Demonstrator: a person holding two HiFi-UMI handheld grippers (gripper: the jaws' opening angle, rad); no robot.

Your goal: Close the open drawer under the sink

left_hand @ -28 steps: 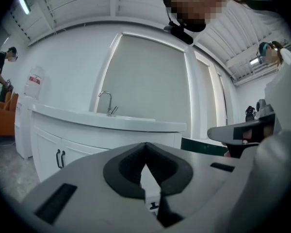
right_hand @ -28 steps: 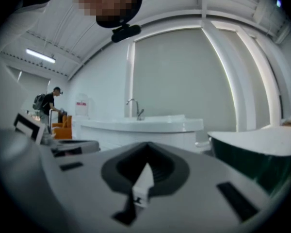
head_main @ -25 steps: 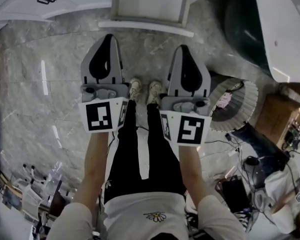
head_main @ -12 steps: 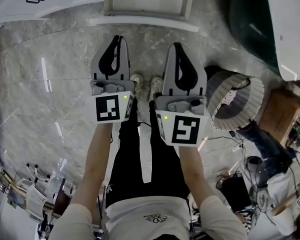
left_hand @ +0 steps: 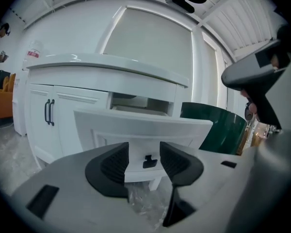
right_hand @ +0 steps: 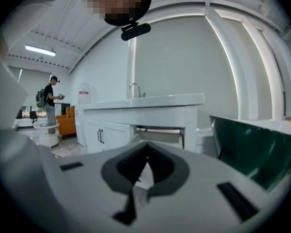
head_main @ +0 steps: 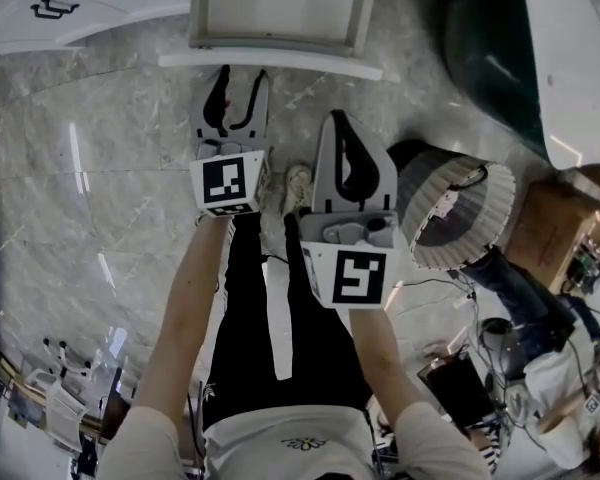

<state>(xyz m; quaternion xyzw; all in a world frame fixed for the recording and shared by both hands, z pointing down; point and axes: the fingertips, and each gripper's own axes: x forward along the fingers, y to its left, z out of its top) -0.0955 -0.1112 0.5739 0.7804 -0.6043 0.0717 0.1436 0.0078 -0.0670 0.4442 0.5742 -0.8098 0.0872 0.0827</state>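
Left claw (head_main: 242, 80), jaws just opening, nothing between them, faces the drawer (left_hand: 102, 130) close ahead.

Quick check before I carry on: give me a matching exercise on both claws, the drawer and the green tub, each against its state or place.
Things:
1. left claw
2. right claw
3. drawer
4. green tub

States or places:
A. pulled out of the cabinet
B. jaws together
C. to the right of the cabinet
D. jaws apart

Pairs: 1-D, 2-B, 3-A, 4-C.

Note: the left claw's jaws have just been opening, and nothing is between them. The drawer front shows beyond the gap.
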